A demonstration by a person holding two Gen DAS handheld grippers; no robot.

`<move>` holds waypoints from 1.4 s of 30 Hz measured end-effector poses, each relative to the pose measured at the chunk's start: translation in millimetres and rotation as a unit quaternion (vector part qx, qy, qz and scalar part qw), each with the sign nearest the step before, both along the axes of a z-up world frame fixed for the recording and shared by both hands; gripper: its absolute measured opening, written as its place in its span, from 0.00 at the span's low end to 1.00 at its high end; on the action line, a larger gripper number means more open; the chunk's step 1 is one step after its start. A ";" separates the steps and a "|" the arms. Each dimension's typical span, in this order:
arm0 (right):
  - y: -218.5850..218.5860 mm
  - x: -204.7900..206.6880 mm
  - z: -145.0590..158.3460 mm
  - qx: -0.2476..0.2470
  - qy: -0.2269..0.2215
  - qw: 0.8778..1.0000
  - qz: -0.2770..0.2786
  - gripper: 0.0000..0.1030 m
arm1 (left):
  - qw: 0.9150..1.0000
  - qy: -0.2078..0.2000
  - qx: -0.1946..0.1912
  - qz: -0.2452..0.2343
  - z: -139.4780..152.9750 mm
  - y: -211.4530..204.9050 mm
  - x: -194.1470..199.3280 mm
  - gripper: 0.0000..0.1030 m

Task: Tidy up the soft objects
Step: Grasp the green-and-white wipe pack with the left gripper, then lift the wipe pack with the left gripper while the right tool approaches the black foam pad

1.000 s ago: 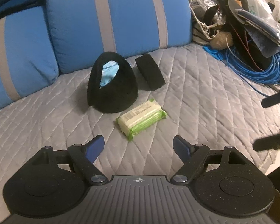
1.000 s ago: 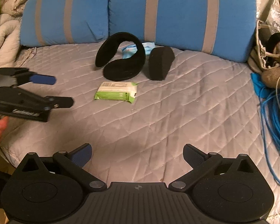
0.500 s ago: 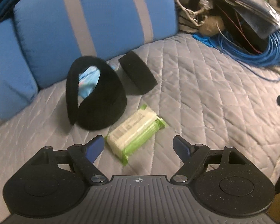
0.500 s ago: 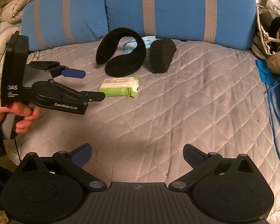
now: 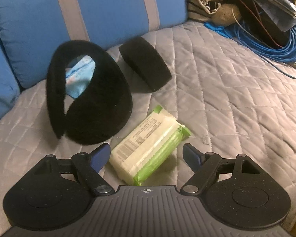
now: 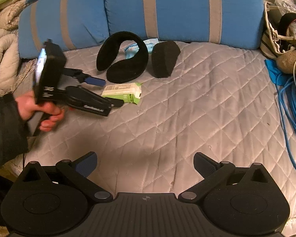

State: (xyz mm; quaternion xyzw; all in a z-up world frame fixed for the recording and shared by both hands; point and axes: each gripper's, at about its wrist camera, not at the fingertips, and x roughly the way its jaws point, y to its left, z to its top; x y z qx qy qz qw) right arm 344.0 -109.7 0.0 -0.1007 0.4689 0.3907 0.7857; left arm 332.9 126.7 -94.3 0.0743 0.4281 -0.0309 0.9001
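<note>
A green and white wipes pack (image 5: 148, 148) lies on the grey quilted bed (image 5: 236, 102). My left gripper (image 5: 147, 156) is open with its fingers on either side of the pack's near end, not closed on it. A black curved earmuff band (image 5: 92, 98) stands just behind the pack, a black foam pad (image 5: 146, 69) to its right, and a light blue packet (image 5: 79, 77) behind the band. In the right wrist view my left gripper (image 6: 112, 93) reaches the pack (image 6: 124, 93). My right gripper (image 6: 145, 165) is open and empty over bare quilt.
Two blue pillows with grey stripes (image 6: 167, 9) line the back. Coiled blue cable (image 5: 282, 47) and a pile of bags and clutter (image 5: 246, 2) sit at the right. Beige and green bedding (image 6: 2, 19) is heaped at the far left.
My left gripper has moved forward to the wipes pack, so the pack now lies between its open fingers. My right gripper has stayed nearly still.
</note>
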 end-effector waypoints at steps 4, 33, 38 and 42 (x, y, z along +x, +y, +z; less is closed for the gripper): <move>1.6 -0.8 -0.6 -0.004 0.000 1.000 0.002 1.00 | 1.000 0.000 -0.002 -0.009 -5.7 2.9 10.4 0.78; 13.1 -4.0 -1.4 -0.013 -0.009 1.000 0.007 1.00 | 0.996 0.053 -0.037 0.056 -2.7 -8.5 -5.9 0.47; 10.3 -5.4 1.7 -0.007 -0.009 1.000 0.003 1.00 | 0.994 0.046 -0.046 0.090 8.2 -12.9 -26.6 0.46; 8.1 -7.3 3.3 -0.004 -0.013 1.000 0.002 1.00 | 0.992 0.030 -0.041 0.118 26.1 -17.7 -48.7 0.46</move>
